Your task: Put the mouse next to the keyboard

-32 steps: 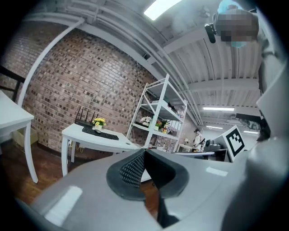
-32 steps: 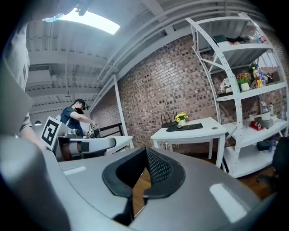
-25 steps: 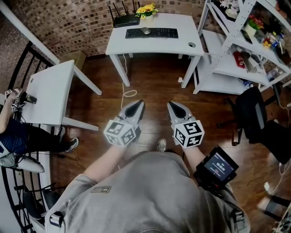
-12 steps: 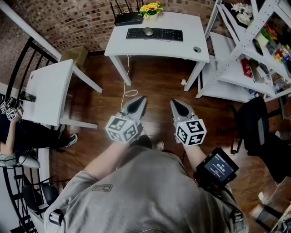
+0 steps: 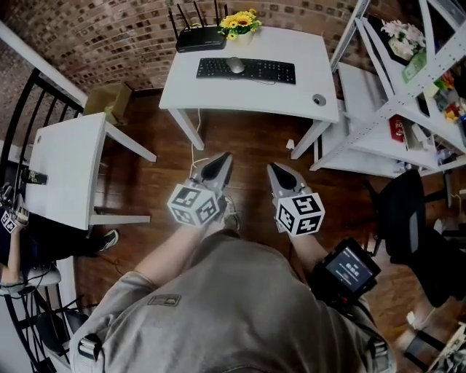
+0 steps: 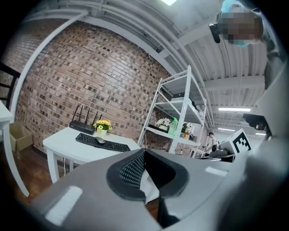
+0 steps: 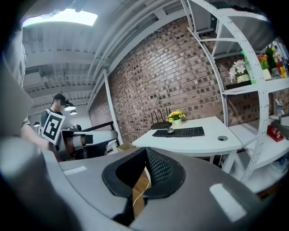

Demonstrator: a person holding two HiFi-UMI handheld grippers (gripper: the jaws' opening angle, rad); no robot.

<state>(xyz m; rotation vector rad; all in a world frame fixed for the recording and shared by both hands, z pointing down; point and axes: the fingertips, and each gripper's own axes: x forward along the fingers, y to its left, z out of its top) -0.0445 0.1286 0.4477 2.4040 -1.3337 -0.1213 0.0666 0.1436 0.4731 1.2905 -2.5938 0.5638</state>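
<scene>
A grey mouse (image 5: 235,65) lies on top of a black keyboard (image 5: 246,70) on the white desk (image 5: 255,98) at the far end of the room. My left gripper (image 5: 218,165) and right gripper (image 5: 279,172) are held side by side over the wooden floor, well short of the desk. Both are shut and hold nothing. The left gripper view shows the mouse (image 6: 100,140) on the keyboard (image 6: 103,143) far beyond the closed left gripper (image 6: 144,155). In the right gripper view the mouse (image 7: 170,130) and keyboard (image 7: 178,132) are equally distant past the right gripper (image 7: 146,155).
A black router (image 5: 198,36) and yellow flowers (image 5: 238,22) stand behind the keyboard, and a round cable hole (image 5: 319,100) is at the desk's right. A white shelving unit (image 5: 397,87) and black chair (image 5: 408,215) are to the right. A small white table (image 5: 69,167) stands left.
The desk has drawn nearer and lower in the head view as the person steps forward. Both grippers stay shut and side by side.
</scene>
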